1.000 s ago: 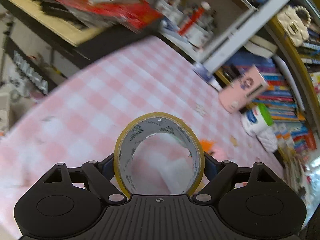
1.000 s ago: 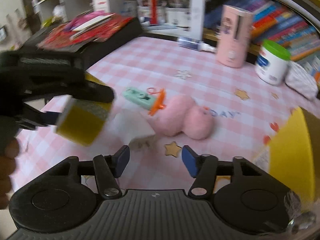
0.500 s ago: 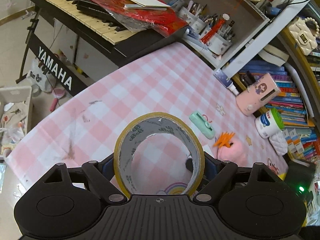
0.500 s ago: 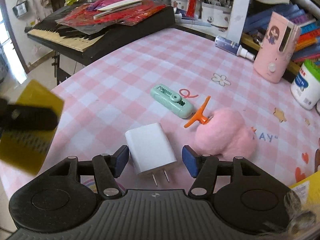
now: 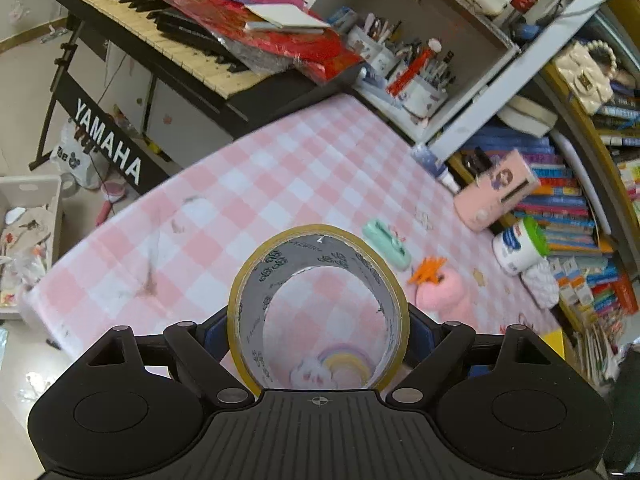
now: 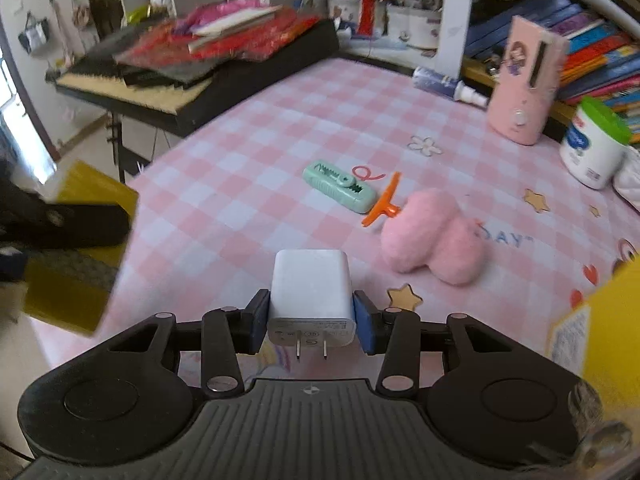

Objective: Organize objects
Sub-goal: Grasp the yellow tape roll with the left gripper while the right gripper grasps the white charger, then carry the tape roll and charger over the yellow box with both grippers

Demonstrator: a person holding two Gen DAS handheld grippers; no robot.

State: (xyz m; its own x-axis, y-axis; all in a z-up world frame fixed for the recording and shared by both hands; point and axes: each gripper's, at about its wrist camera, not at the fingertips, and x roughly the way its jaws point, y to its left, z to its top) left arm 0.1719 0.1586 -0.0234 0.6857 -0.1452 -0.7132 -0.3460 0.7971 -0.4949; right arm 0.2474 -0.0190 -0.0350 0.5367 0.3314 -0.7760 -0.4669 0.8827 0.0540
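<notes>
In the left wrist view my left gripper (image 5: 319,328) is shut on a roll of yellow tape (image 5: 248,304), held upright above the pink checked tablecloth (image 5: 280,176). In the right wrist view my right gripper (image 6: 311,322) is shut on a white plug charger (image 6: 310,288), prongs pointing back at the camera. Beyond it lie a mint green case (image 6: 339,186), an orange clip (image 6: 382,204) and a pink plush toy (image 6: 432,236). The same mint green case (image 5: 386,243) and pink plush toy (image 5: 444,292) show right of the tape. The tape roll (image 6: 76,240) with the left gripper appears blurred at the left.
A keyboard piled with red wrappers (image 5: 256,28) stands off the table's far left edge. Pen cups (image 5: 420,80), a pink device (image 6: 528,80), a green-lidded jar (image 6: 592,140) and books line the back. A yellow box (image 6: 600,320) sits at the near right.
My right gripper has moved onto the white charger and shut on it. The left gripper has carried the tape leftward, away from the middle of the table.
</notes>
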